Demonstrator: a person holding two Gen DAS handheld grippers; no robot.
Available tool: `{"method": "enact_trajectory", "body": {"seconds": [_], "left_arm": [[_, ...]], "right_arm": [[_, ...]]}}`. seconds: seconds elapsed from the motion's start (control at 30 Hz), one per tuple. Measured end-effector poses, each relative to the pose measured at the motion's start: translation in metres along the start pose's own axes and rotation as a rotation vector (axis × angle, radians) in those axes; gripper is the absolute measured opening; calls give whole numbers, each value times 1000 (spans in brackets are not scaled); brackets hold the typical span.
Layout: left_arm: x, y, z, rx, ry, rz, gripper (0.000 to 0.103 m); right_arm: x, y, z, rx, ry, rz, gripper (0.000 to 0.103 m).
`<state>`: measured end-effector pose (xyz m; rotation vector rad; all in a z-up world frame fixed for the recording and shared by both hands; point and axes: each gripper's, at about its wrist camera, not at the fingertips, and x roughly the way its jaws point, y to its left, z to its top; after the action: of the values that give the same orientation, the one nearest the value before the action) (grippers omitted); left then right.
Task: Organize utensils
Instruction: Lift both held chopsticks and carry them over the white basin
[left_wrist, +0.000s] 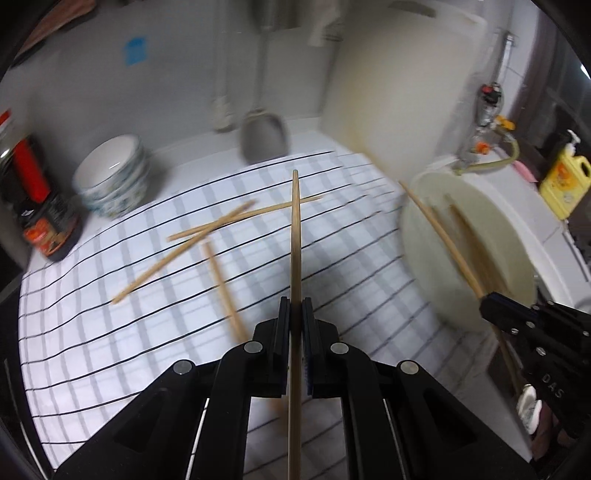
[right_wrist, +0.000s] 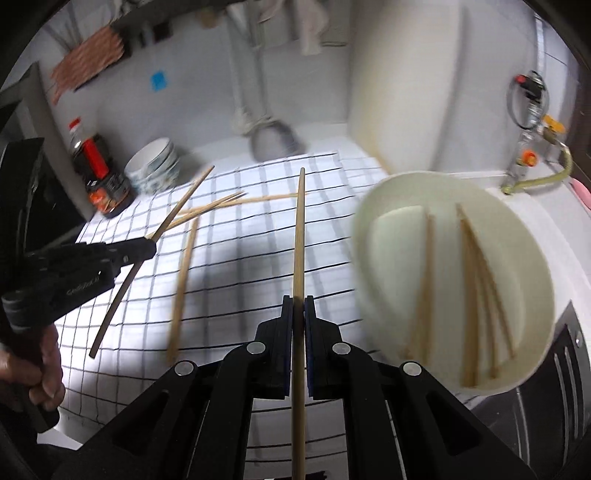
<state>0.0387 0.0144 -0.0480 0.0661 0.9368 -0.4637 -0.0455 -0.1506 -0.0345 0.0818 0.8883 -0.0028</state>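
Two chopsticks are in hand, one per hand-held gripper. The left hand-held gripper (left_wrist: 294, 306) is closed on a chopstick (left_wrist: 295, 236) that runs straight out ahead between its pads and well back behind them. The right hand-held gripper (right_wrist: 298, 304) is closed on a second chopstick (right_wrist: 300, 236) in the same fashion.

- Ahead of and to the right of the right hand-held gripper: a cream tub (right_wrist: 532, 266), tilted toward the camera, with several chopsticks (right_wrist: 469, 295) already lying inside.
- Ahead of and to the left of both hand-held grippers: three loose chopsticks (left_wrist: 177, 254) are left crossed on the checked cloth (left_wrist: 110, 332) over the counter.
- Farther off to the left: stacked bowls (left_wrist: 110, 177) and a dark sauce bottle (left_wrist: 48, 221).

Risks noted, as judgements:
- Each stick is pinched at one narrow point with a long length on either side, so a knock on either end could pivot it or slide it out of the pads.
- The two held sticks point toward the same tub; if both are brought in together, they could cross or strike each other.
- A tip could catch the tub's rim and be levered out, or the tub, seemingly light, could be pushed or tipped.
- A release made too high or too shallow could bounce the stick back onto the cloth.
- Both views are blurred by motion, so fine contact is hard to judge.
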Motion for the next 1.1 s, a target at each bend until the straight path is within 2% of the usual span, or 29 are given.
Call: {"method": "enact_trajectory", "body": {"seconds": [0.27,0.47,0.67,0.9,1.1], "left_arm": [[15,-97,32,93,-5,-120,7],[47,-160,54,114,51,-207,7],[86,-193,63,105,115,-198,7],[124,-206,70,91,158,-164,7],[130,-206,69,104,181,-120,8]], "right_arm": [[-21,-94,0,121,-35,-87,6],[-17,-158,-1,227,-16,-95,6],[3,-184,3,255,10,-68,6],[31,-200,5,282,44,-40,6],[39,-210,2,312,44,-32,6]]}}
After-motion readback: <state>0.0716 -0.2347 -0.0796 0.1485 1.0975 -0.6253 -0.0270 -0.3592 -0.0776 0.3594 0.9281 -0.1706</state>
